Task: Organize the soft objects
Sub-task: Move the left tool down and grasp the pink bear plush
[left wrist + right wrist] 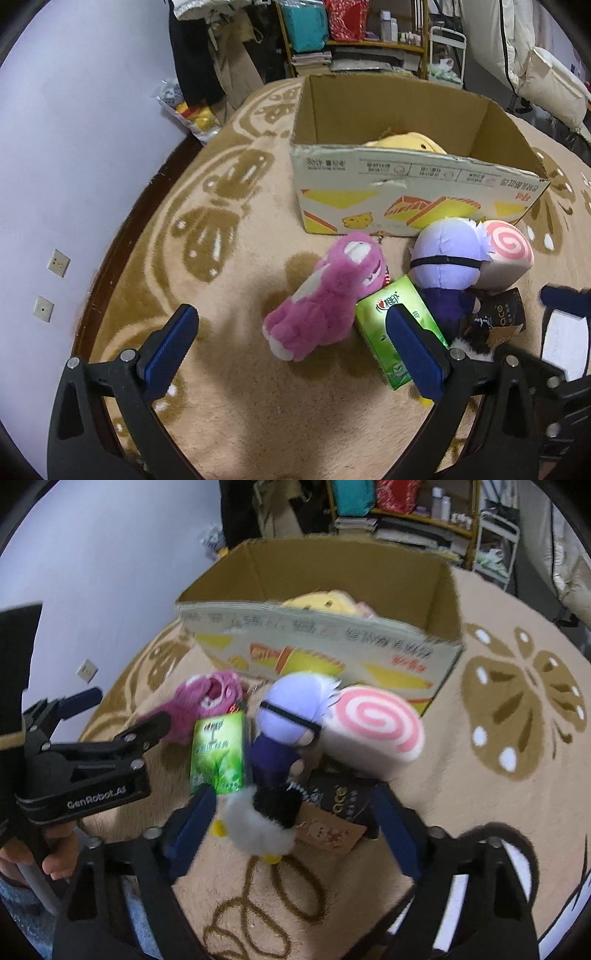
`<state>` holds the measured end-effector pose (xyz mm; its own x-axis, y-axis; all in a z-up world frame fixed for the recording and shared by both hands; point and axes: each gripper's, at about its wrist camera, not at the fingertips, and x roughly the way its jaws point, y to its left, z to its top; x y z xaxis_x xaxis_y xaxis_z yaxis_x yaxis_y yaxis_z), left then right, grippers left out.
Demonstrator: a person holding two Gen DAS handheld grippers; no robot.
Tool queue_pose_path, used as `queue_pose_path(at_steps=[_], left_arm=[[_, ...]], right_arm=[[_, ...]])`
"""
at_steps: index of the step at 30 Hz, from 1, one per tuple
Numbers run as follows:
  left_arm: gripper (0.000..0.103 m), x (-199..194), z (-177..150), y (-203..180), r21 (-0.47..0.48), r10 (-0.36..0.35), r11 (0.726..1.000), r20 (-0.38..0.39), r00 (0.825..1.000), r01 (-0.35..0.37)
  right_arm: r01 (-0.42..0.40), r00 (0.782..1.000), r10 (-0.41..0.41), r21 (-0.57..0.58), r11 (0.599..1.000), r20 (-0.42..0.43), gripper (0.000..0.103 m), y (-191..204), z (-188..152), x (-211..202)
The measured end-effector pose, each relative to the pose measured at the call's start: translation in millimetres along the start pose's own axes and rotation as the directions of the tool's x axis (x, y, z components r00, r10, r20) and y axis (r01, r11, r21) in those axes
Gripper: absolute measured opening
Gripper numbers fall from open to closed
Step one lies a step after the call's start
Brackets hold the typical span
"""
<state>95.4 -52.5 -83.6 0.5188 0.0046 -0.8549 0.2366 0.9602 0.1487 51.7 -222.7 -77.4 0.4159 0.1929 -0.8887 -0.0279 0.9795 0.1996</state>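
In the left wrist view my left gripper (pixel 291 350) stands open over the carpet, just short of a pink plush bear (pixel 325 295) that lies beside a green tissue pack (pixel 399 325). Behind them are a purple doll (pixel 447 258) and a pink swirl roll plush (pixel 506 258). In the right wrist view my right gripper (pixel 295 830) is open around a white and black fluffy plush (pixel 258 823) and a dark paper pack (pixel 332 808); its pads do not visibly press on either. The bear (pixel 207 705), doll (pixel 288 716) and roll (pixel 373 731) lie beyond. The left gripper (pixel 118 712) shows at the left.
An open cardboard box (pixel 406 188) stands behind the toys with a yellow plush (pixel 402 142) inside. All of it rests on a beige patterned carpet (pixel 240 258). A wall runs along the left; shelves and furniture crowd the back. A hand (pixel 55 853) holds the left gripper's handle.
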Motion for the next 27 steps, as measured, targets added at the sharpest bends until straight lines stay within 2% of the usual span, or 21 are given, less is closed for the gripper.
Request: queue_pose_path(at_steps=[1, 6, 9, 12, 18, 20, 21, 23, 27], left_arm=[[0.101, 1, 0, 0, -0.002, -0.003, 1.0, -0.004, 1.0, 0.003], [0.1, 14, 0, -1, -0.01, -0.015, 1.0, -0.035, 0.999, 0.015], [0.1, 23, 1, -3, -0.003, -0.029, 1.0, -0.053, 0.998, 0.029], [0.1, 29, 4, -6, -0.003, -0.059, 0.998, -0.062, 0.996, 0.059], [0.1, 43, 9, -14, 0.034, -0.053, 0.998, -0.069, 0.996, 0.055], [0.1, 47, 9, -16, 0.041, -0.055, 0.997, -0.067, 0.996, 0.058], [0.1, 48, 9, -17, 0.042, -0.058, 0.997, -0.065, 0.996, 0.06], [0.1, 50, 10, -16, 0.036, -0.061, 0.997, -0.061, 0.996, 0.063], [0.091, 55, 13, -14, 0.011, -0.092, 0.996, -0.065, 0.994, 0.093]], right_arm=[[-0.011, 1.0, 0.011, -0.005, 1.0, -0.019, 0.073, 1, 0, 5], [-0.047, 0.994, 0.044, -0.033, 0.998, -0.097, 0.066, 9, -3, 24], [-0.062, 0.991, 0.056, -0.043, 0.997, -0.124, 0.065, 14, -4, 33], [-0.068, 0.989, 0.06, -0.057, 0.996, -0.139, 0.057, 19, -4, 41], [-0.079, 0.983, 0.064, -0.076, 0.994, -0.172, 0.056, 25, -3, 58], [-0.083, 0.983, 0.069, -0.079, 0.993, -0.17, 0.051, 26, 0, 61], [-0.088, 0.982, 0.074, -0.074, 0.993, -0.171, 0.045, 26, 1, 63], [-0.096, 0.979, 0.081, -0.075, 0.993, -0.187, 0.045, 26, 2, 68], [-0.092, 0.971, 0.075, -0.07, 0.993, -0.225, 0.043, 25, 2, 79]])
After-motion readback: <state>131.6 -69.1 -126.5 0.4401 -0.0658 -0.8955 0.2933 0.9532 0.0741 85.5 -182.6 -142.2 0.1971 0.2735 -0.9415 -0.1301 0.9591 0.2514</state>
